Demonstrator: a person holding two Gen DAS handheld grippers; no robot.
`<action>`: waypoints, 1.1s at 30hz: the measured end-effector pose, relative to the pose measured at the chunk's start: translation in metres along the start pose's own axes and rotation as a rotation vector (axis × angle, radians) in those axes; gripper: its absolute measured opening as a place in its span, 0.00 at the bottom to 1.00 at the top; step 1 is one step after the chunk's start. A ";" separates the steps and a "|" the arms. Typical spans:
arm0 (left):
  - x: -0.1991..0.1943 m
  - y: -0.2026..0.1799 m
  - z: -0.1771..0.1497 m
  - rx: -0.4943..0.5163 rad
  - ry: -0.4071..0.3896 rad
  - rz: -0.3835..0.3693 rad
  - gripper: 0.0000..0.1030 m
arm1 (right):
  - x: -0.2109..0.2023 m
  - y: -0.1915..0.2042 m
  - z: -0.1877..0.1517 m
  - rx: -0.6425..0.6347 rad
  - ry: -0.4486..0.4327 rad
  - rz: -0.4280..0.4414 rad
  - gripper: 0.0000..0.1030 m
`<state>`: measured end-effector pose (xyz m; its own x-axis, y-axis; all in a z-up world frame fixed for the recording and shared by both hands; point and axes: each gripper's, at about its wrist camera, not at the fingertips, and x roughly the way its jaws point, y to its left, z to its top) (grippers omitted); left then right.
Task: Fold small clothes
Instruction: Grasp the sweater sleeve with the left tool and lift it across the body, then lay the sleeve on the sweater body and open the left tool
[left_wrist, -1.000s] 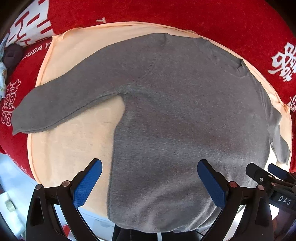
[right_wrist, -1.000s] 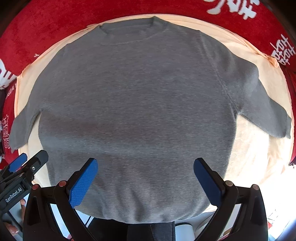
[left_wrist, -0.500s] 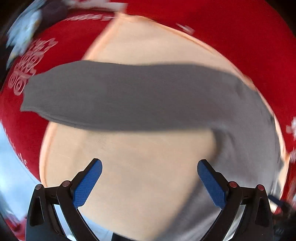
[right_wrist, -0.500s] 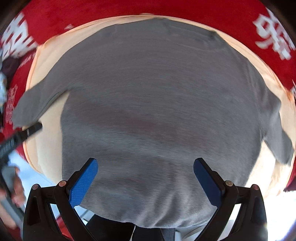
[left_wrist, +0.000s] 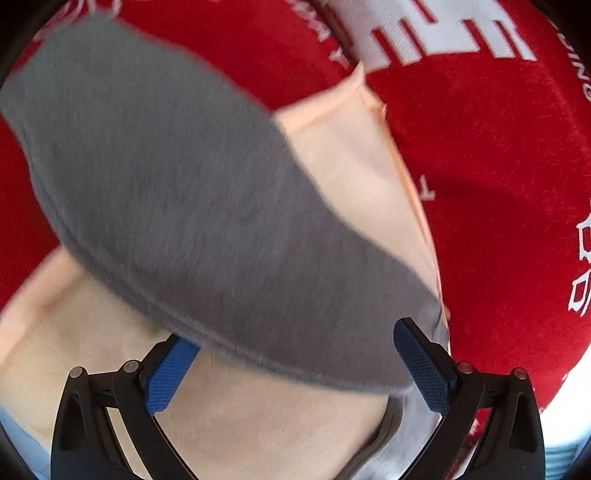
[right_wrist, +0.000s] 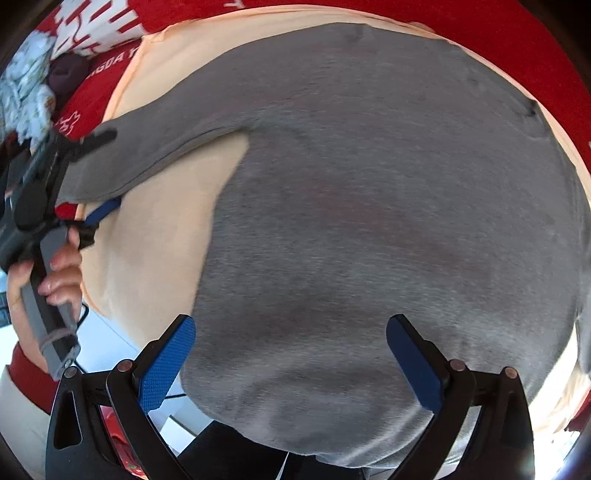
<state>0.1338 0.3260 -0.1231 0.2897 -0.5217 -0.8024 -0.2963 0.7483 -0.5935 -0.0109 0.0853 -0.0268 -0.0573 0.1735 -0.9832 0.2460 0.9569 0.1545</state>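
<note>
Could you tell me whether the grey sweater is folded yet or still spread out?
Spread: sweater lies flat on the peach cloth, its sleeve stretched sideways.

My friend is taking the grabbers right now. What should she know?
Left tool: open, fingers straddling the grey sweater's sleeve, not gripping.
Right tool: open, hovering over the sweater's hem, holding nothing.
The sweater lies flat on a peach cloth over a red blanket.
Done: spread out. Nothing folded.
Left: probably fold that sleeve in, then the other, then the body.
</note>
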 end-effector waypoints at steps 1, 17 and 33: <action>-0.004 -0.004 0.002 0.022 -0.027 0.022 0.95 | 0.001 0.002 0.000 -0.002 0.001 0.001 1.00; -0.035 -0.073 -0.002 0.433 -0.223 0.272 0.07 | -0.014 -0.025 -0.033 0.075 -0.033 0.012 1.00; 0.009 -0.298 -0.186 1.075 -0.198 0.054 0.07 | -0.059 -0.174 -0.084 0.411 -0.156 0.049 1.00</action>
<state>0.0559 0.0221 0.0351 0.4699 -0.4746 -0.7443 0.6084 0.7851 -0.1165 -0.1312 -0.0716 0.0123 0.1031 0.1485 -0.9835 0.6111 0.7707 0.1805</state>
